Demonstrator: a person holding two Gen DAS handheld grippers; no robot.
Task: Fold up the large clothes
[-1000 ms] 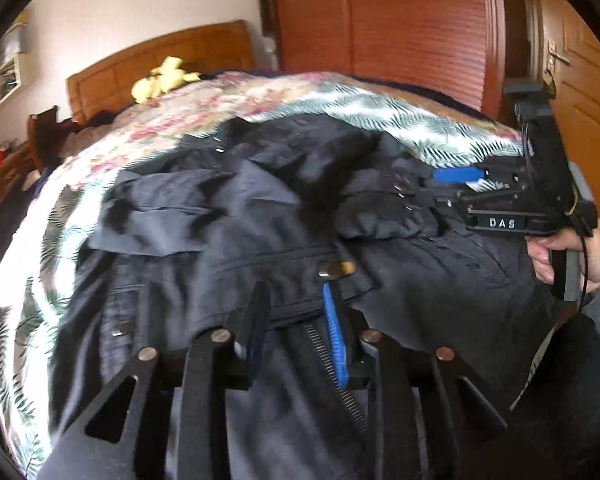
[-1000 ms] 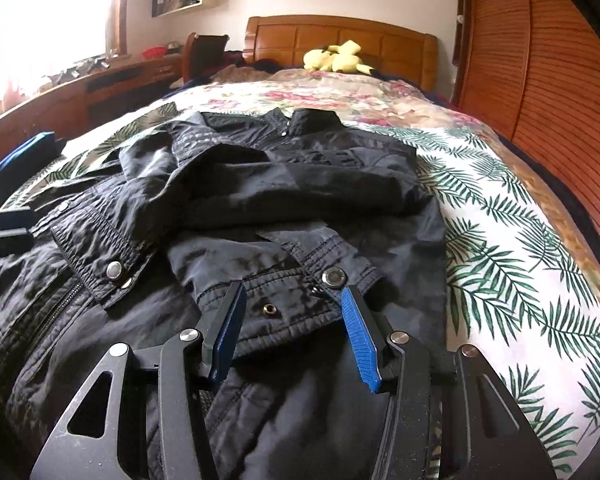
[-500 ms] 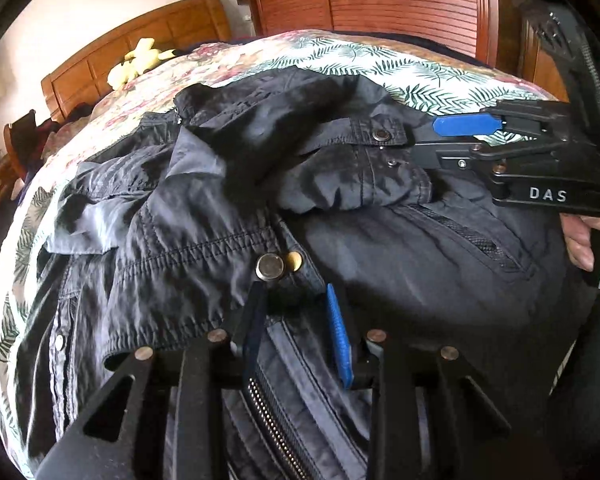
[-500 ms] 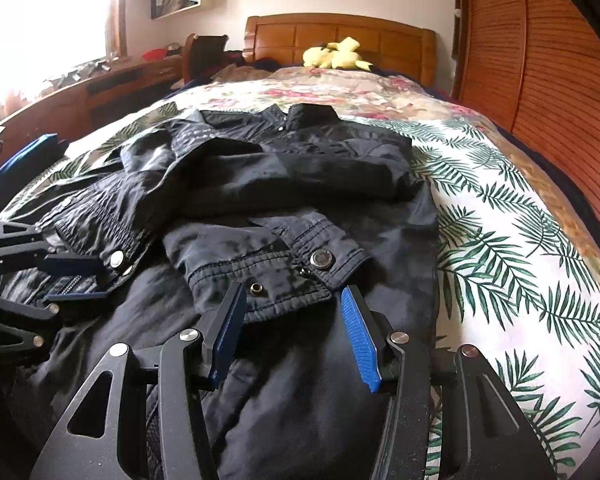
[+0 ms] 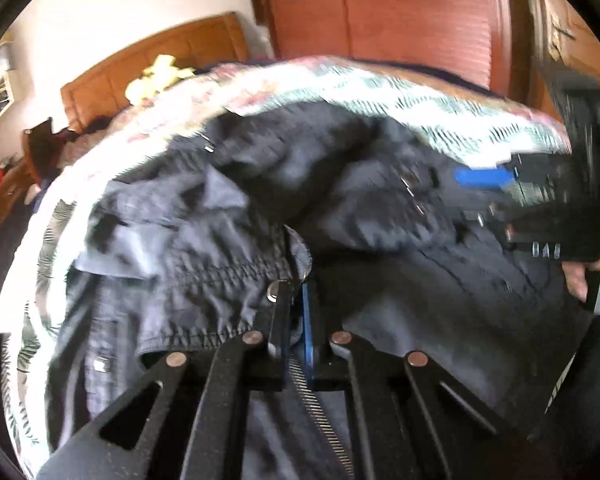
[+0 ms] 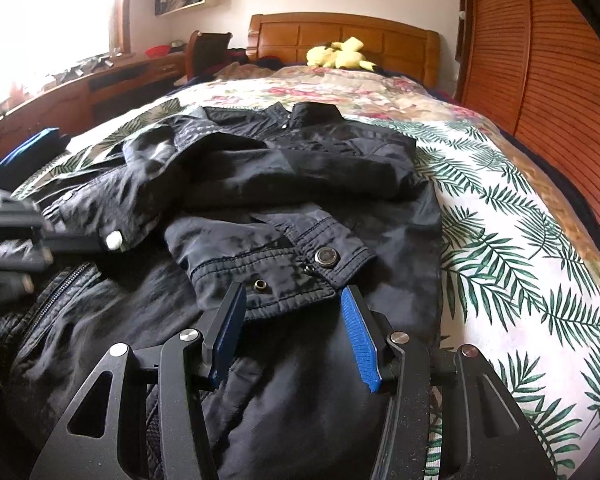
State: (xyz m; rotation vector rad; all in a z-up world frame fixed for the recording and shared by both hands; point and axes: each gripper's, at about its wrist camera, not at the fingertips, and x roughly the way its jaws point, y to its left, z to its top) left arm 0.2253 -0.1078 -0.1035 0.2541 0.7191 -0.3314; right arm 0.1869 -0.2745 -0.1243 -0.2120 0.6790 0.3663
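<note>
Black jacket [image 6: 260, 184] cuff [image 5: 220, 300] clamped in the left tool [image 5: 296, 300] — right tool [image 6: 296, 320] gapes apart, holding nothing.

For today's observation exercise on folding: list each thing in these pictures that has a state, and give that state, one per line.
Jacket: spread on the bed, zip open, both sleeves folded across the front.
Right sleeve cuff: unsnapped, lying flat.
Left sleeve cuff: pinched at its edge.
Left hand-held gripper: shut on the left sleeve cuff.
Right hand-held gripper: open, over the right sleeve cuff, holding nothing.

Home bedroom: bed [image 6: 500, 208], wooden headboard [image 6: 340, 30], wardrobe [image 6: 540, 80].
</note>
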